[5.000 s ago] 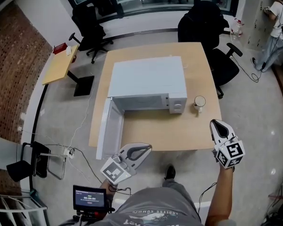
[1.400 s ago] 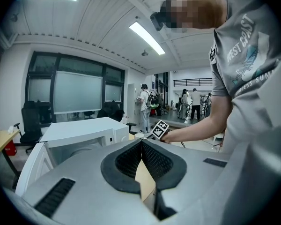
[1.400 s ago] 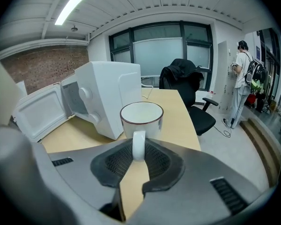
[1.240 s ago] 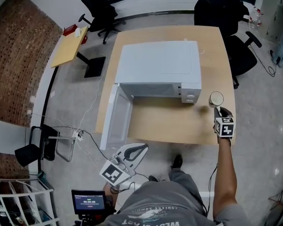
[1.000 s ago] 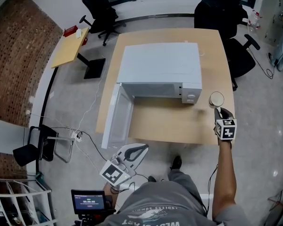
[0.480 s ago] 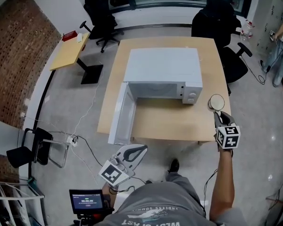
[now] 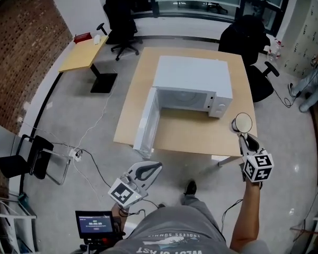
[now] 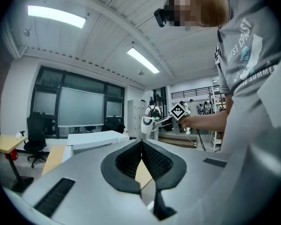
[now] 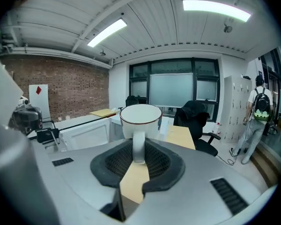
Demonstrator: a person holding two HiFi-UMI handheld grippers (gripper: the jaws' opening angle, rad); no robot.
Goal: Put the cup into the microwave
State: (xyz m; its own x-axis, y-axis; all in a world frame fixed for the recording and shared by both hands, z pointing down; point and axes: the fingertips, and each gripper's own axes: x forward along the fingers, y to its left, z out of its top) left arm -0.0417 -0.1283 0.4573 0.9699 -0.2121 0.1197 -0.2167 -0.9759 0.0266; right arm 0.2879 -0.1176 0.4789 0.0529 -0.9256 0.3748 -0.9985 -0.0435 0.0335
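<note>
The white cup (image 7: 243,123) with a dark rim hangs in the air over the table's front right corner. My right gripper (image 7: 244,135) is shut on its handle. In the right gripper view the cup (image 9: 140,118) stands upright just past the jaws, its handle pinched between the pads (image 9: 155,159). The white microwave (image 7: 193,83) sits on the wooden table (image 7: 201,134), its door (image 7: 147,123) swung open to the left. My left gripper (image 7: 157,166) is low, in front of the table and off it, shut on nothing. In the left gripper view the cup (image 8: 147,124) shows far off.
Black office chairs (image 7: 249,41) stand behind and to the right of the table. A small yellow side table (image 7: 84,54) is at the back left. Cables and a power strip (image 7: 74,153) lie on the floor at left. A person (image 7: 312,83) stands at the far right.
The right gripper has lifted the cup off the table beside the microwave and drawn it toward the front right corner. The left gripper has shifted slightly, still shut.
</note>
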